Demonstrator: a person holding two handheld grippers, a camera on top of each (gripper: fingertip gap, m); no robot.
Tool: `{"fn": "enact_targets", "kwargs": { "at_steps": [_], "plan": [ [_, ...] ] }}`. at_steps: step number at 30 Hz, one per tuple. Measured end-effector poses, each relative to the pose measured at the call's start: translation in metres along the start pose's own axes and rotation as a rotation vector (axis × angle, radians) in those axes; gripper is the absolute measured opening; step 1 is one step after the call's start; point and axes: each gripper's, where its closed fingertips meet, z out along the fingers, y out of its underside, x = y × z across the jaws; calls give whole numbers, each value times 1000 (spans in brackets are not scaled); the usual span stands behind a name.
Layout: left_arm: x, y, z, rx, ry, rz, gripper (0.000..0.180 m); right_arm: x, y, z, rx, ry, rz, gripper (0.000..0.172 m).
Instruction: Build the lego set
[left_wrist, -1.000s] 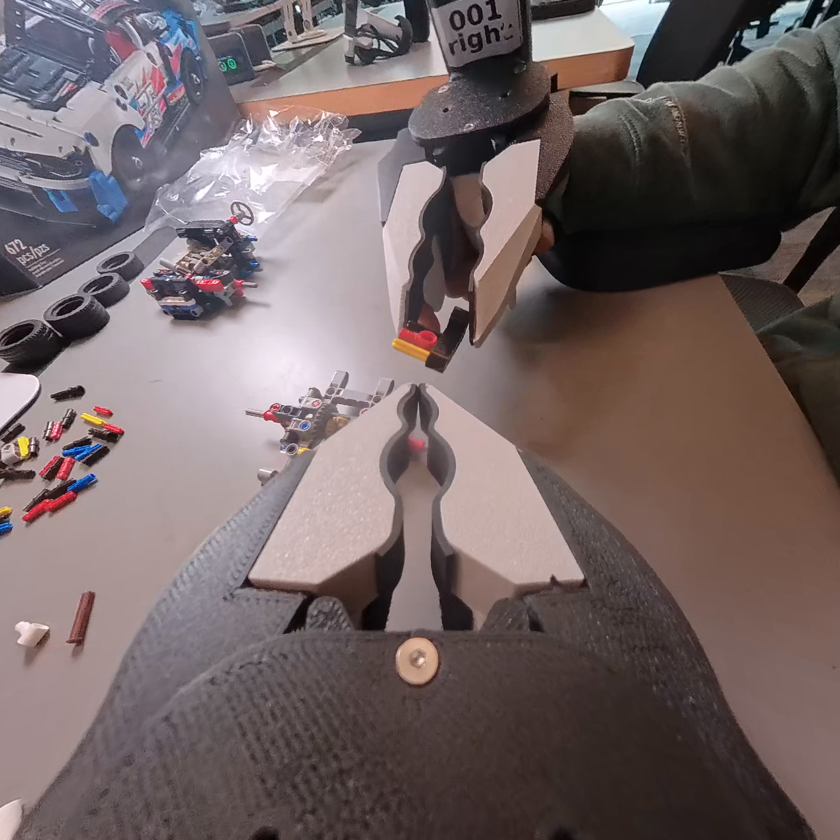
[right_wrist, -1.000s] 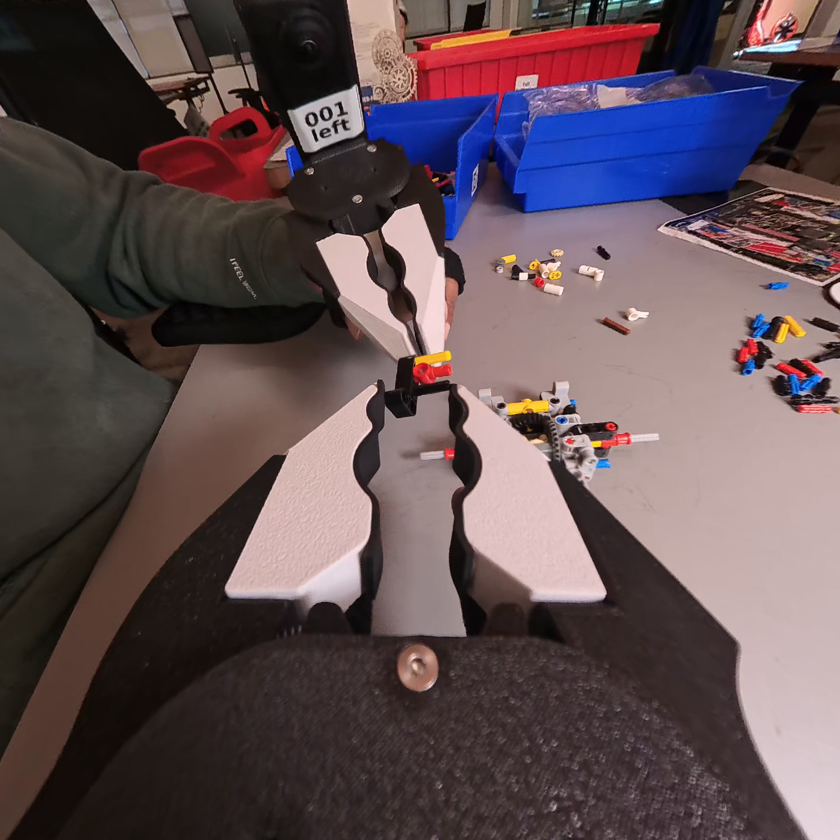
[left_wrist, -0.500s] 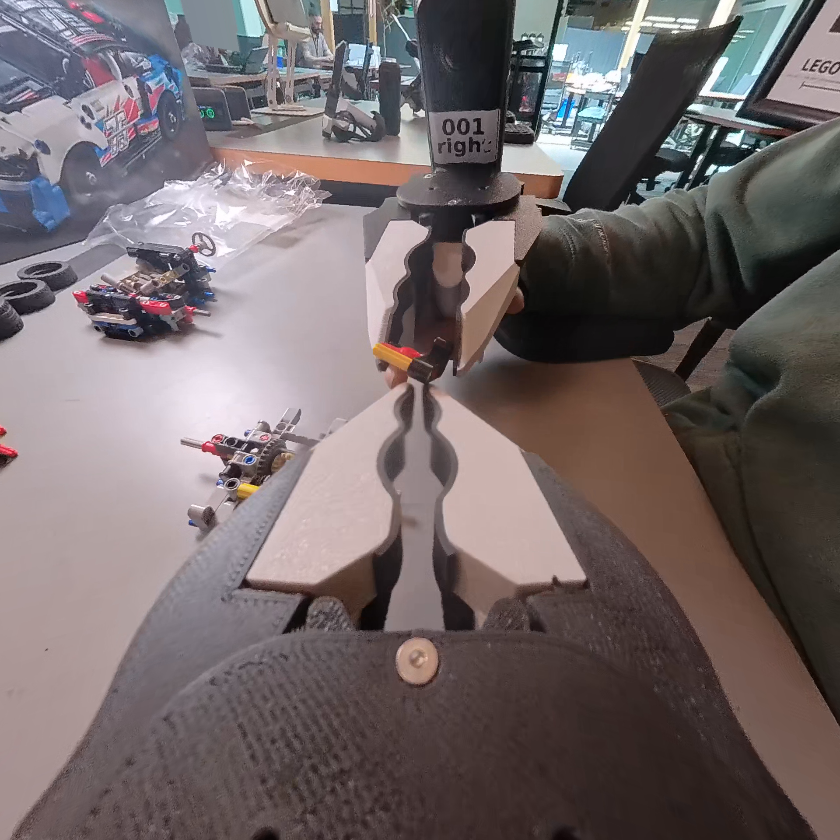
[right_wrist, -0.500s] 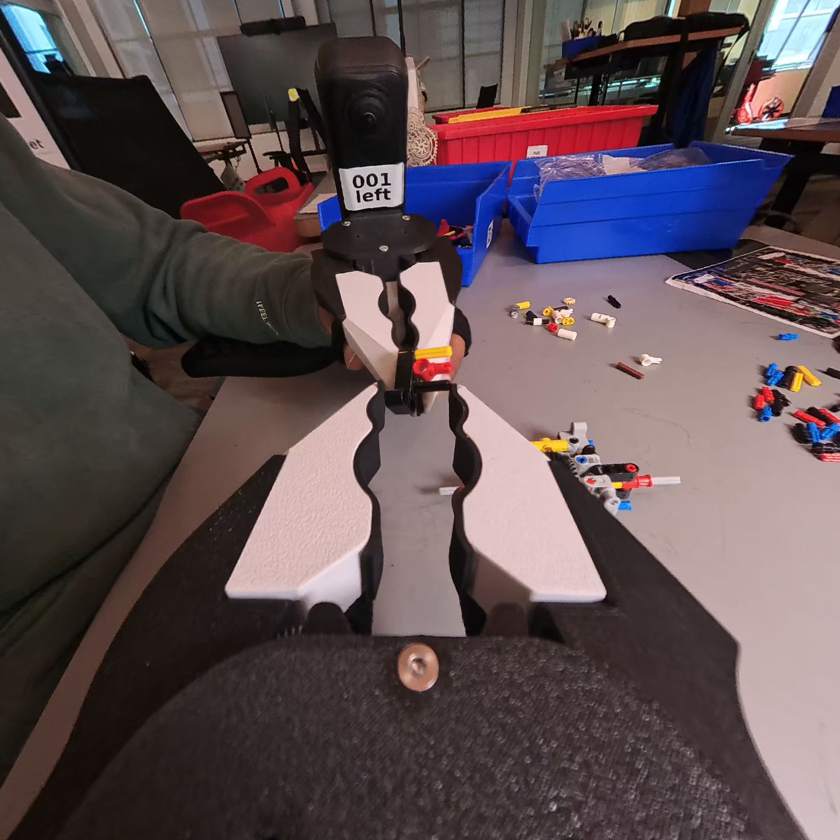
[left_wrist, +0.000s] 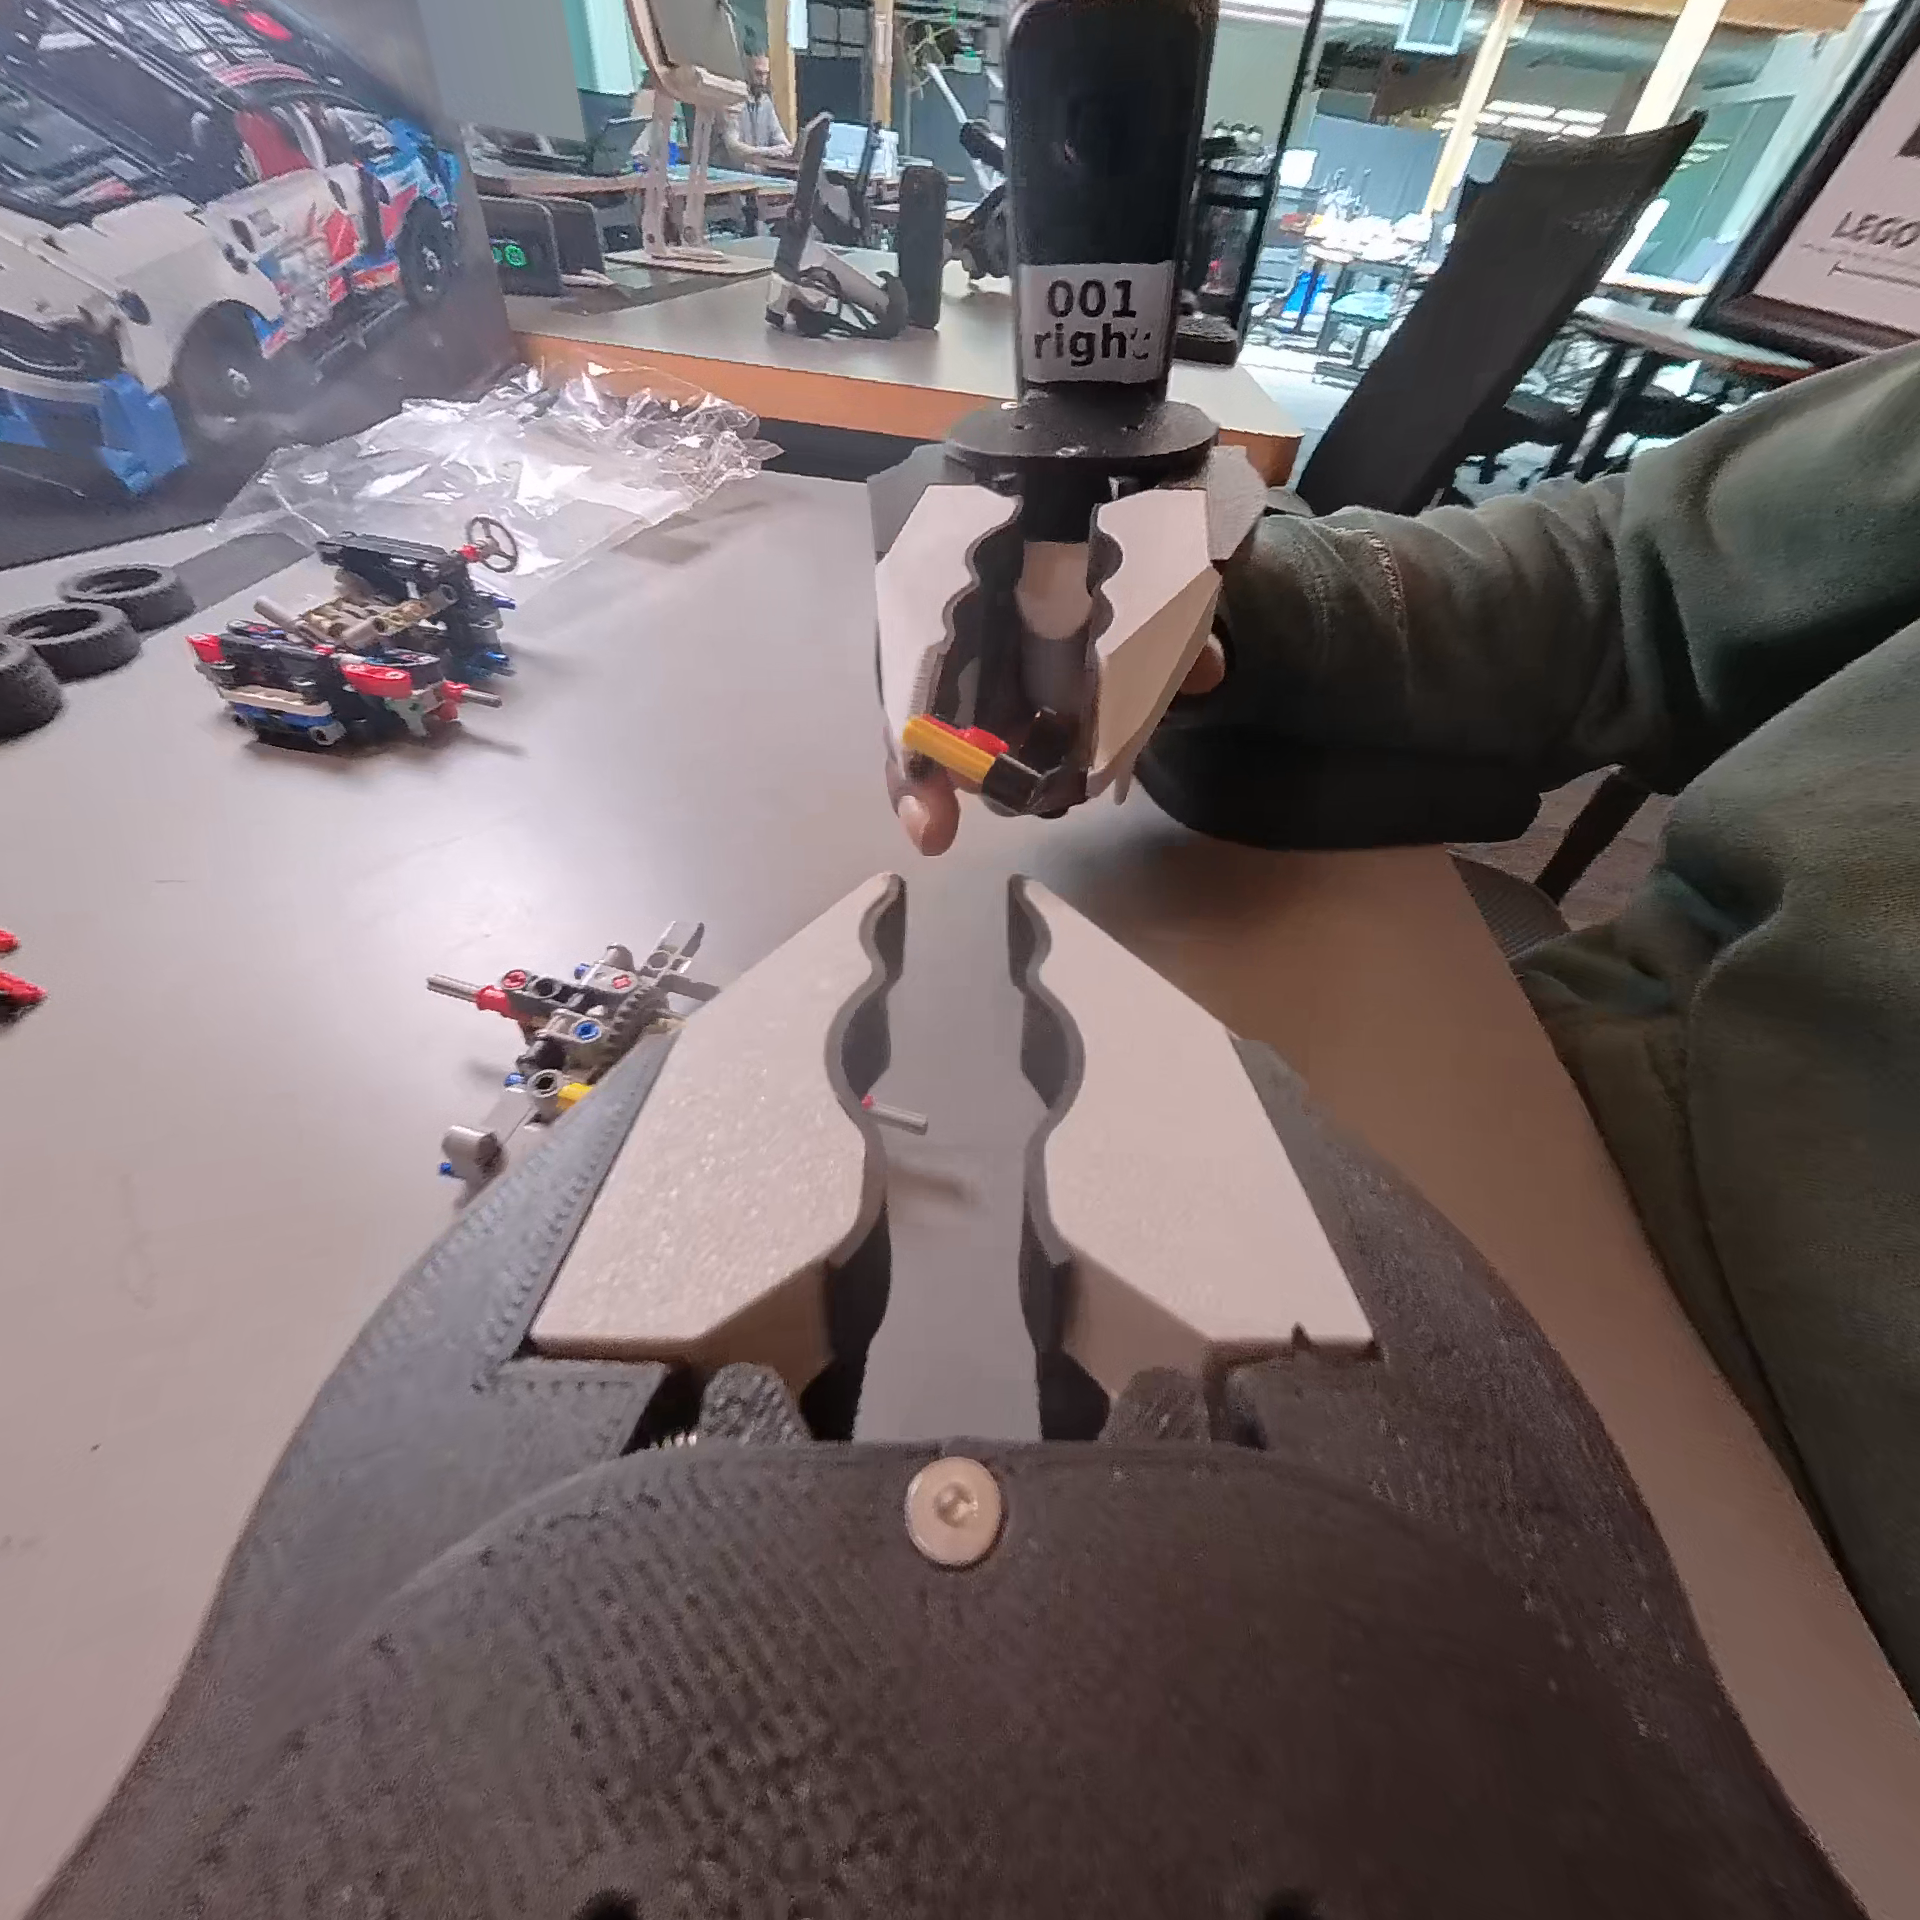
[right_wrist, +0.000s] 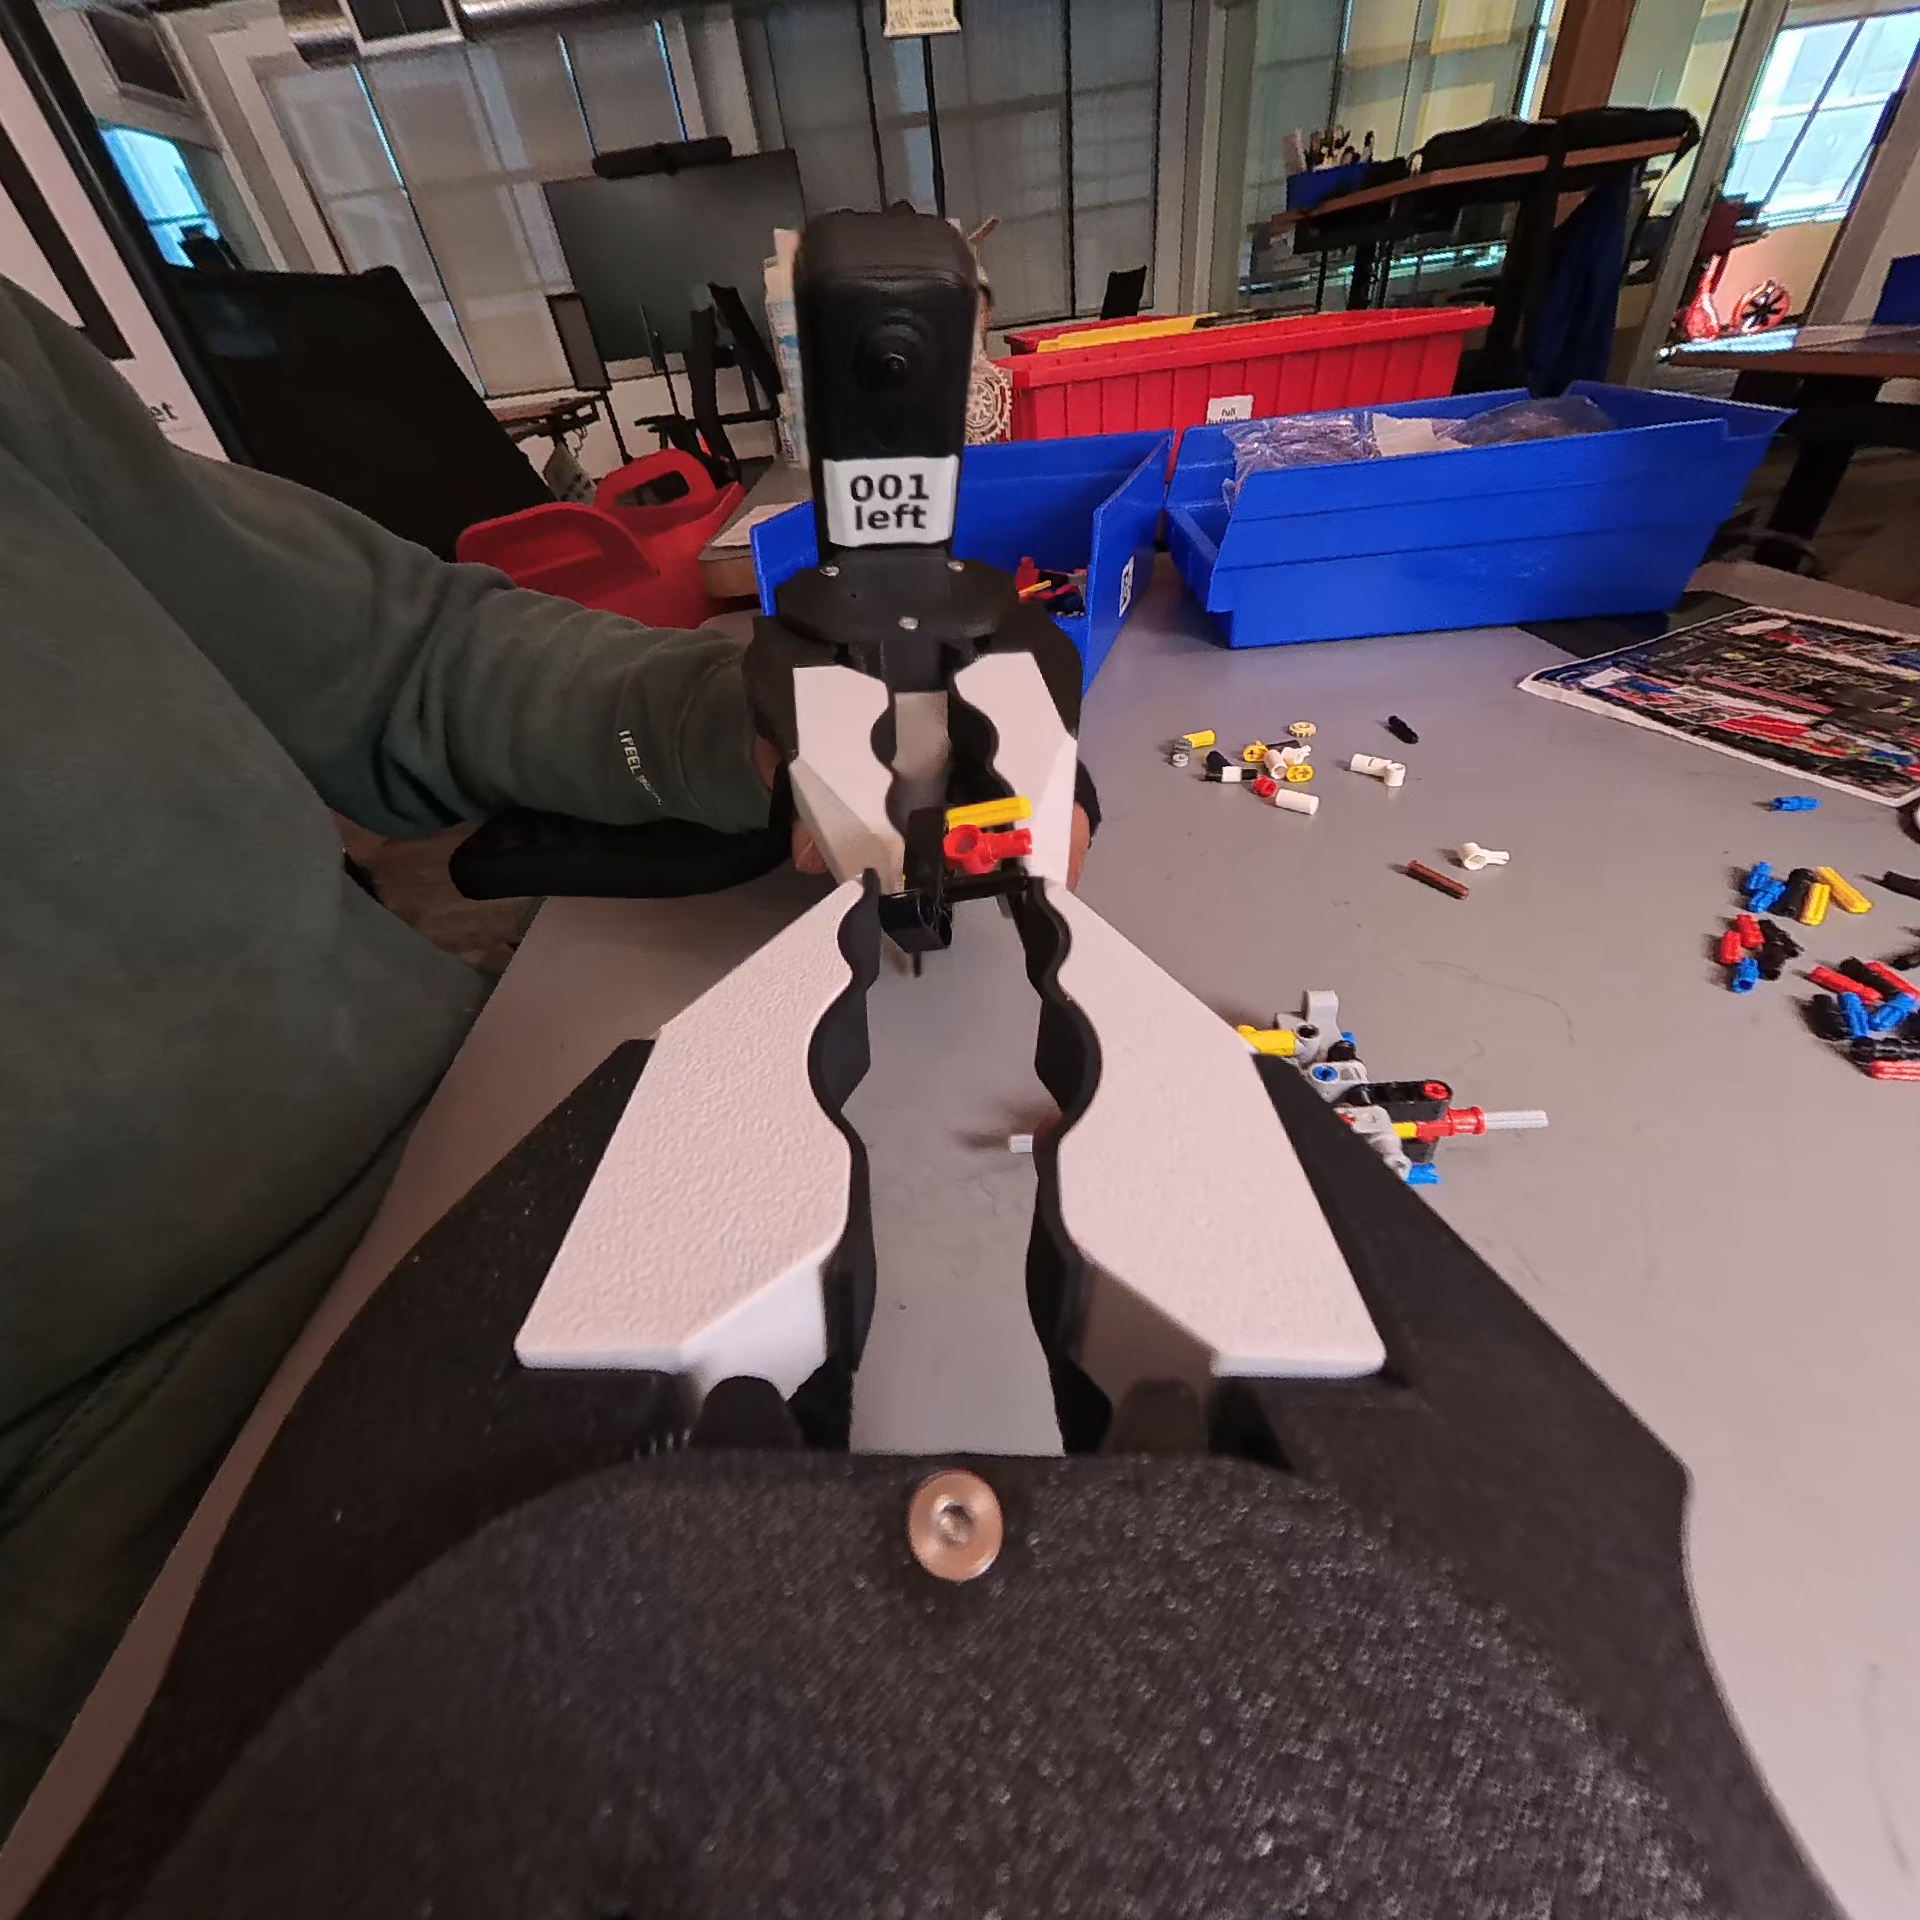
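Note:
My left gripper (left_wrist: 956, 888) is open and empty, its fingertips apart over the grey table (left_wrist: 727, 748); it also shows in the right wrist view (right_wrist: 940, 821), facing my right gripper. My right gripper (right_wrist: 951, 899) is shut on a small black brick assembly (right_wrist: 914, 904) that carries a yellow pin (right_wrist: 987, 812) and a red pin (right_wrist: 982, 844). The assembly spans both pads and is held above the table. In the left wrist view the right gripper (left_wrist: 1003, 774) holds this assembly (left_wrist: 1029, 764) just beyond my left fingertips, with a person's fingertip (left_wrist: 925, 816) under it.
A small geared assembly (left_wrist: 582, 1023) and a loose axle (left_wrist: 899, 1117) lie under the left gripper. A larger chassis (left_wrist: 353, 644), tyres (left_wrist: 83, 634) and a plastic bag (left_wrist: 520, 457) lie far left. Loose pins (right_wrist: 1808, 935), blue bins (right_wrist: 1455, 520) and a booklet (right_wrist: 1745, 707) lie to the right. Both grippers' tips are close together, under 4 cm apart.
My left gripper's fingers were shut and have opened. Both grippers have tilted up and now face each other more level. The right gripper kept hold of the assembly.

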Motion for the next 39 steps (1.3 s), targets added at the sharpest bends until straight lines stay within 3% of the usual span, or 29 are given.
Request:
{"fn": "enact_targets", "kwargs": {
  "at_steps": [3,7,12,23,28,31,35,39],
  "plan": [
    [11,1,5,2,63,-40,30,-9,-2,2,21,-46,10,26],
    [26,-5,5,32,154,-62,11,-15,6,6,-23,-63,-17,26],
    [28,-7,3,29,160,-42,0,-13,5,4,-17,-63,-10,26],
    [16,-15,-3,75,93,-56,0,-10,-11,-3,85,-88,82,26],
    [20,-21,-3,107,125,-87,16,-7,-8,-2,70,-67,58,26],
    [15,-24,-7,132,132,-161,19,-2,-4,-1,29,10,-59,26],
    [1,-20,-9,131,110,-263,15,10,2,1,-72,183,-347,26],
    [-5,-11,-6,86,65,-258,7,16,7,3,-185,315,-644,25]
  ]
}}
